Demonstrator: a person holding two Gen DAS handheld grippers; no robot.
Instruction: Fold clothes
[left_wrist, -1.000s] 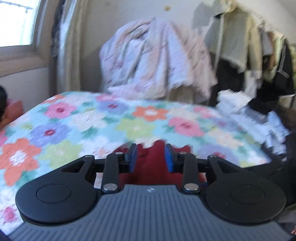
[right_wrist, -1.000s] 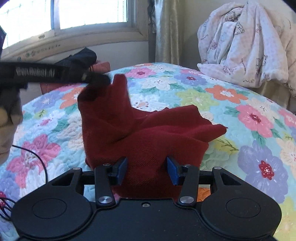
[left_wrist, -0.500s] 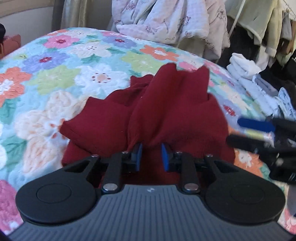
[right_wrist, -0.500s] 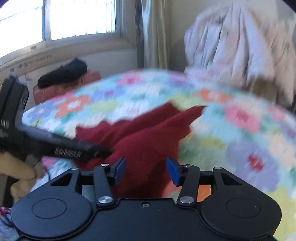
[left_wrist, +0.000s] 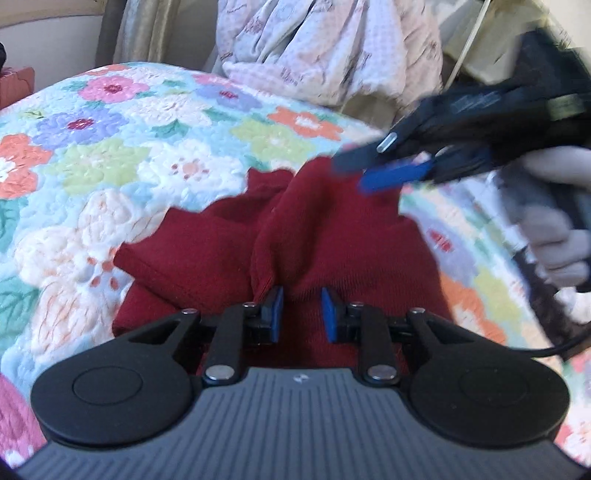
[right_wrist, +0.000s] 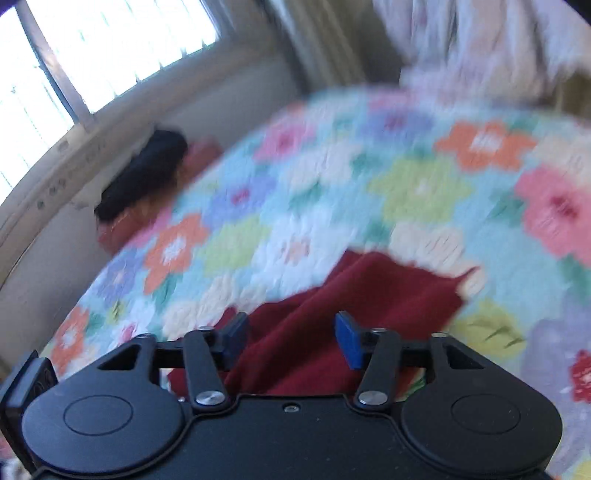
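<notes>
Both grippers were at work: the left gripper (left_wrist: 299, 314) pinched a fold of the red garment (left_wrist: 332, 229) on the flowered bed quilt (left_wrist: 110, 155); the right gripper (right_wrist: 291, 339) (jaws just widening, empty) hovered above. Mid-fold, likely; next, regrasp the far edge.

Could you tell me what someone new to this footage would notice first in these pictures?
Most striking is the dark red garment, lying bunched on the bright flower-patterned quilt just ahead of the left gripper, whose blue pads flank a fold of the cloth. Next comes the right gripper, reaching in from the upper right over the garment's far edge, its jaws having just been opening. Behind the bed hangs a pale patterned blanket.
</notes>
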